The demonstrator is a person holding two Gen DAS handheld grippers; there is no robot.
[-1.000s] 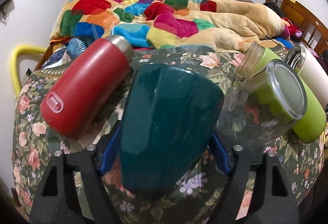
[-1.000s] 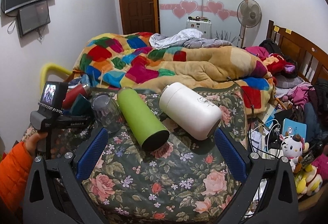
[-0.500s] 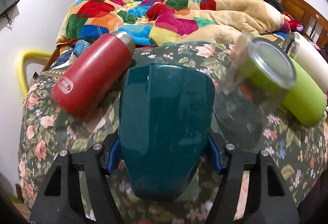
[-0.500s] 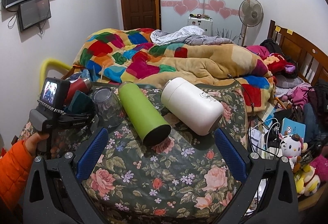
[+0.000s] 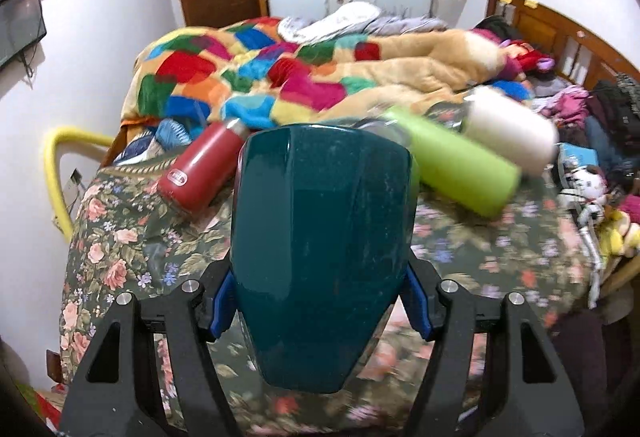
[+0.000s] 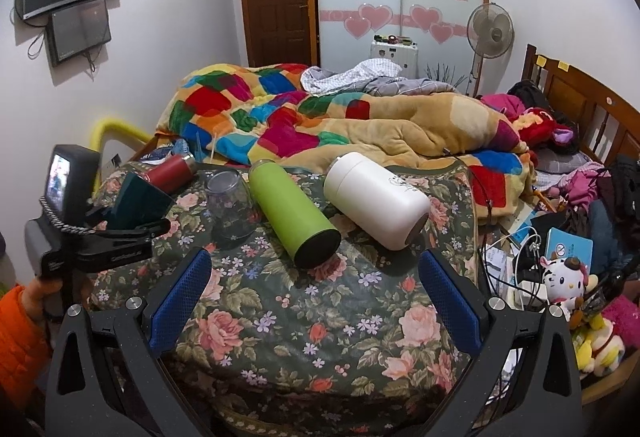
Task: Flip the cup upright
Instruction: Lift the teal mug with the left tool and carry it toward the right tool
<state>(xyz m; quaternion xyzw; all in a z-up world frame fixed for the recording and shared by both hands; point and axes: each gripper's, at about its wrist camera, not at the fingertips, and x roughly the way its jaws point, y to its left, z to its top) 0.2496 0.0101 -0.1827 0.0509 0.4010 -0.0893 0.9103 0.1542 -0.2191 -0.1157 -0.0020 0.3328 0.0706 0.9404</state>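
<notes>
A: Where is the teal cup (image 5: pixel 320 253) found, and why is it held that way?

B: It is clamped between the blue pads of the left gripper (image 5: pixel 320 301), approx. centre of the left wrist view. In the right wrist view the cup (image 6: pixel 138 203) is seen at about 9 o'clock, lifted off the floral tabletop (image 6: pixel 304 301) and tilted. Which end is the mouth can't be told. The grip is taken across the body, presumably so the cup can be rotated by wrist roll w/o regrasping.

A: And the other fingers?

B: The right gripper (image 6: pixel 316 305) is spread wide, nothing between its pads. It is held low over the near edge of the tabletop, pointed toward 12 o'clock, apparently on standby.

A: What is lying round the cup?

B: A red flask (image 5: pixel 204 167) is laid on its side at approx. 10 o'clock of the cup, a green bottle (image 5: pixel 460 169) at 2 o'clock, a white flask (image 5: pixel 508 127) beyond it. A clear glass (image 6: pixel 230 207) is stood mouth-down between cup and green bottle. All seem set out as tipped items; only the teal one is being handled.

A: Left arm pose?

B: The handle is gripped from below by a hand in an orange sleeve (image 6: pixel 20 333), and the left gripper is angled upward. Flip is judged in progress, not yet done.
</notes>
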